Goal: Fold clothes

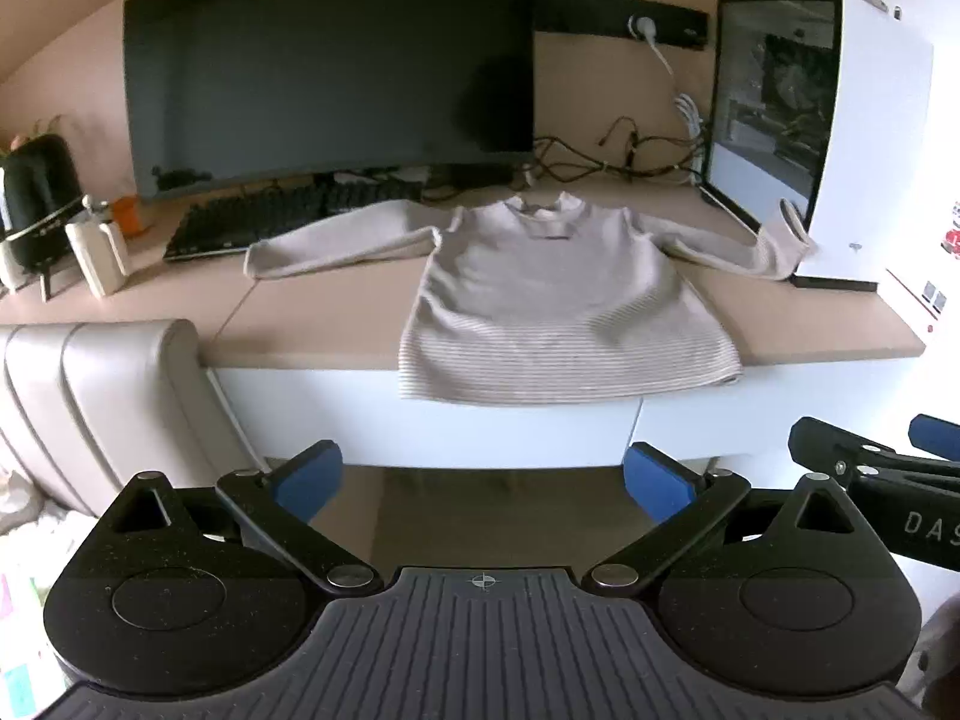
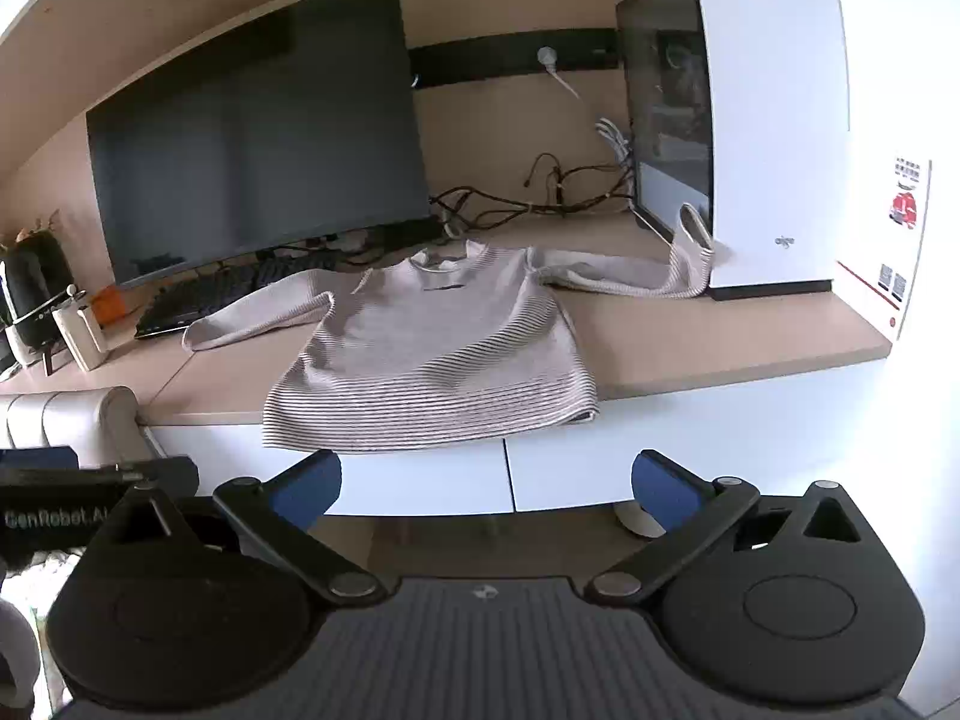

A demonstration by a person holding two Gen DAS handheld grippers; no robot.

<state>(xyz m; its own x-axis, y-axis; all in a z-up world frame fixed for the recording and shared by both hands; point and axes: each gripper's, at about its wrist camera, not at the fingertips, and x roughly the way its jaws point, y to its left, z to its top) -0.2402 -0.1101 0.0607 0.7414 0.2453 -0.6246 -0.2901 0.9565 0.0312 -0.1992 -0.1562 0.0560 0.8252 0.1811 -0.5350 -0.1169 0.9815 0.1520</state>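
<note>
- Folding looks not yet begun: the striped sweater [image 1: 564, 306] lies spread flat on the desk [image 1: 312, 312], front up, both sleeves stretched out to the sides, its hem hanging just over the near edge
- The far-right cuff [image 2: 693, 240] stands up against the white computer case [image 2: 774, 138]; the left sleeve [image 1: 336, 240] lies beside the keyboard [image 1: 252, 222]
- Both tongs are held back from the desk, near and below its edge, touching nothing
- The left gripper [image 1: 483, 480] stands wide, empty; the right gripper [image 2: 486, 483] likewise wide and empty
- Everything remains: sleeves in, body folded over
- The knit looks soft and ribbed, with fine horizontal stripes and a short stand collar; likely limp, so it will sag when lifted
- The desk top is smooth, pale wood tone
</note>
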